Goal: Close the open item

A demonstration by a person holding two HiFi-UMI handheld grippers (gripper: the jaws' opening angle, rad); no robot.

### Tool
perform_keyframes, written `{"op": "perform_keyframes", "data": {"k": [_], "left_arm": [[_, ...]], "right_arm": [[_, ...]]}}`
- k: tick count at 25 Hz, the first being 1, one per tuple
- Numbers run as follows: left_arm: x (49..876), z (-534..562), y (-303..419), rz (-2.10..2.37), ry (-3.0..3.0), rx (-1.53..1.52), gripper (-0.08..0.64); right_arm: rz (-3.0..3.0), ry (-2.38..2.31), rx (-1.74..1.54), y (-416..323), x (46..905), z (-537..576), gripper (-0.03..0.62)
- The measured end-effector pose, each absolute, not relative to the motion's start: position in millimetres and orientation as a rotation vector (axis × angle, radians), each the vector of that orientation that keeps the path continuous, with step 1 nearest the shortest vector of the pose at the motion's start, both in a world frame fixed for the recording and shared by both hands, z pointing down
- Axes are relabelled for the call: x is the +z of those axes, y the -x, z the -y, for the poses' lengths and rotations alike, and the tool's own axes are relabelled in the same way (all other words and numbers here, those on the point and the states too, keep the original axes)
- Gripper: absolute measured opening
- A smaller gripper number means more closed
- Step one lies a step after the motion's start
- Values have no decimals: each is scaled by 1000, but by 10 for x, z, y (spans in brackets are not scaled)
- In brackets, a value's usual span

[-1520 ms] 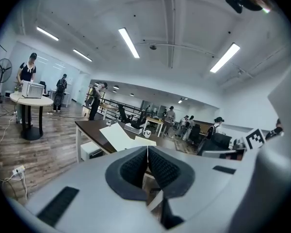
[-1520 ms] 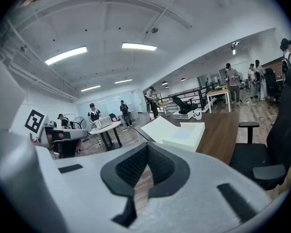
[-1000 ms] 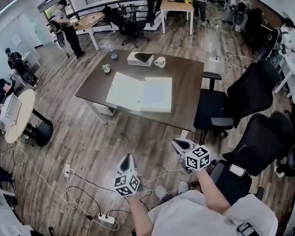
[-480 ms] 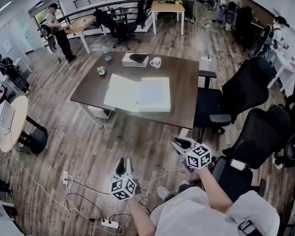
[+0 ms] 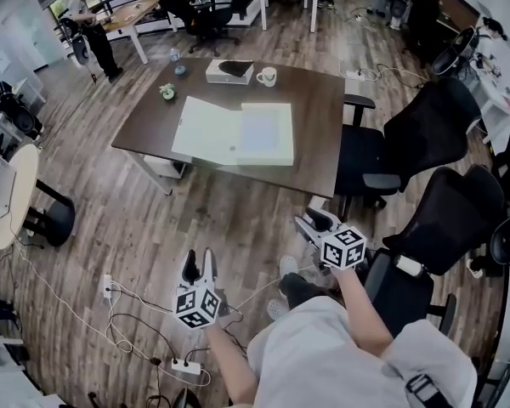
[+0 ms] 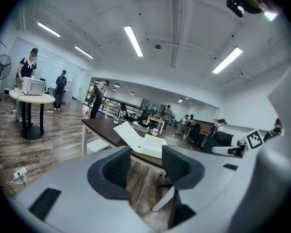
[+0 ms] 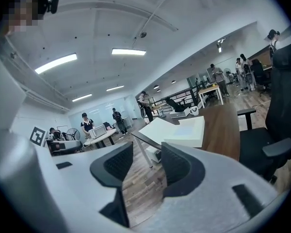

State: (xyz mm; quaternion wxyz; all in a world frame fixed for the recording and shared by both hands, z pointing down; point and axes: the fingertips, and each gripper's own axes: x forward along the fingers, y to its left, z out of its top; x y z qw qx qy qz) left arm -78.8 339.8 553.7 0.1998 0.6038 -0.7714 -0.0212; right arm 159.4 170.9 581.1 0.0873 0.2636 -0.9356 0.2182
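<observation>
**Box open, closing not begun**

The brown surface [image 5: 323,134] stands well ahead of the person, and the white box [image 5: 234,132] lies on its middle with the lid thrown open. By my judgement the whole closing is left to do. The left gripper [image 5: 198,266] and right gripper [image 5: 310,225] hang well short of it, their fingers having just been opening, apart with nothing between them

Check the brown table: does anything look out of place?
The white box lies open, its lid swung out to the left in the head view. The mug and tissue box behind it stand tidily.
</observation>
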Motion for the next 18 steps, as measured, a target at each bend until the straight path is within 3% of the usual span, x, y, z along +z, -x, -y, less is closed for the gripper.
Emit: {"op": "perform_keyframes", "data": {"k": [18], "left_arm": [[5444, -1890, 1318, 2161, -1704, -20, 196]], "right_arm": [[2767, -775, 667, -1061, 5866, -234, 218]]}}
